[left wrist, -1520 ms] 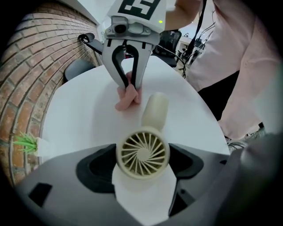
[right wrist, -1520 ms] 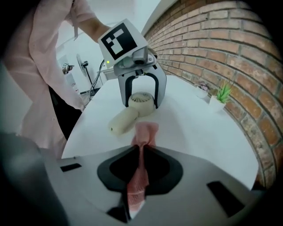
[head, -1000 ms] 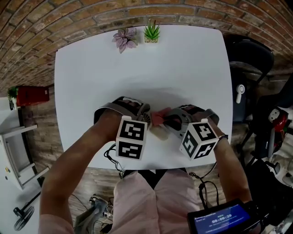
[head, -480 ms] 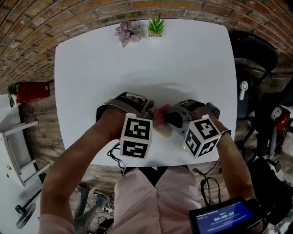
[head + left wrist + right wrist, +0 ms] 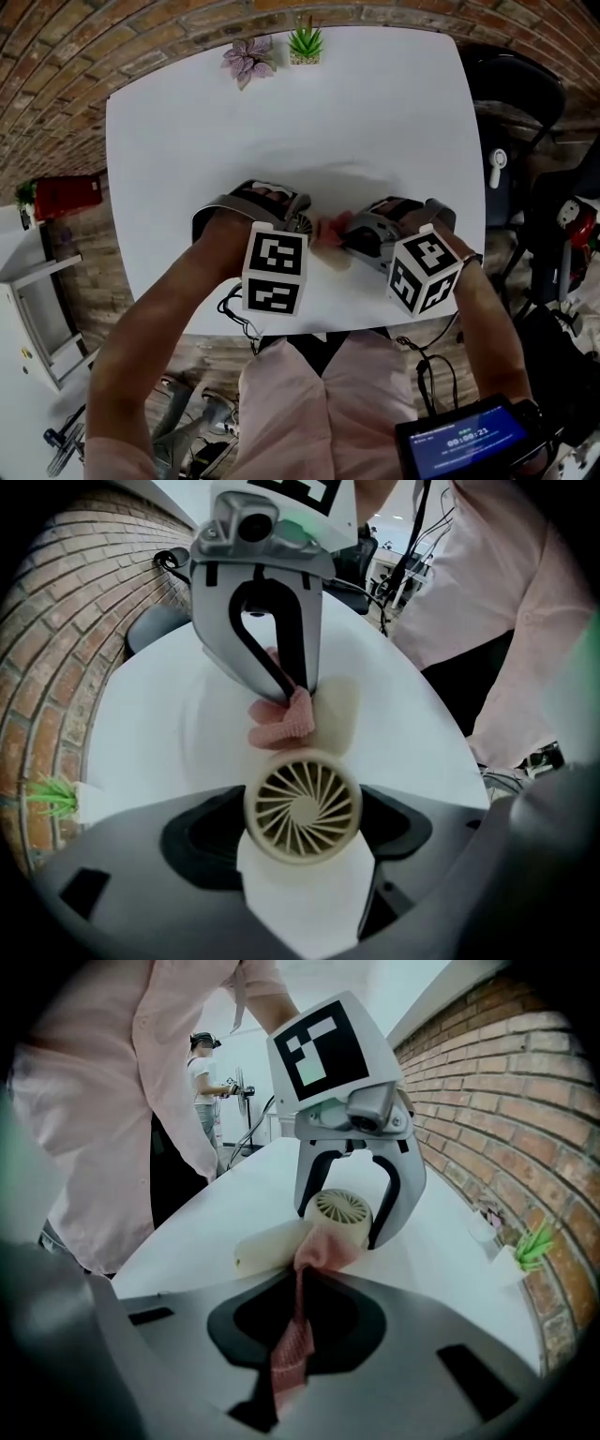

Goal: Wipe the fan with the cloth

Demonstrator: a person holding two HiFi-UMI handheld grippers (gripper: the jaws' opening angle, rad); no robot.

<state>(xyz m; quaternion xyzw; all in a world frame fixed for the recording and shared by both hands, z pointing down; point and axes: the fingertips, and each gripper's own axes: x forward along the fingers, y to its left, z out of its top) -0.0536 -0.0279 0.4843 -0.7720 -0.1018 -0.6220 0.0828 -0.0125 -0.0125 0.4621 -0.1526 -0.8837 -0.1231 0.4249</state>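
**Right gripper moved a little aside, cloth stayed on the fan**

The left gripper (image 5: 303, 832) was clamped on the round head of the fan (image 5: 303, 803), which was near the front edge of the desk (image 5: 281, 122), about at its middle. The right gripper (image 5: 292, 688) pinched the pink cloth (image 5: 323, 1246), whose bunched end touched the fan. Compared with one second before, the right gripper had shifted slightly toward the right edge. I judged that a wiping stroke was under way, not yet finished.

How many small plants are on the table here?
2. A purple-leaved plant and a green spiky plant stand side by side at the table's far edge. No others show, though the person's arms cover some tabletop.
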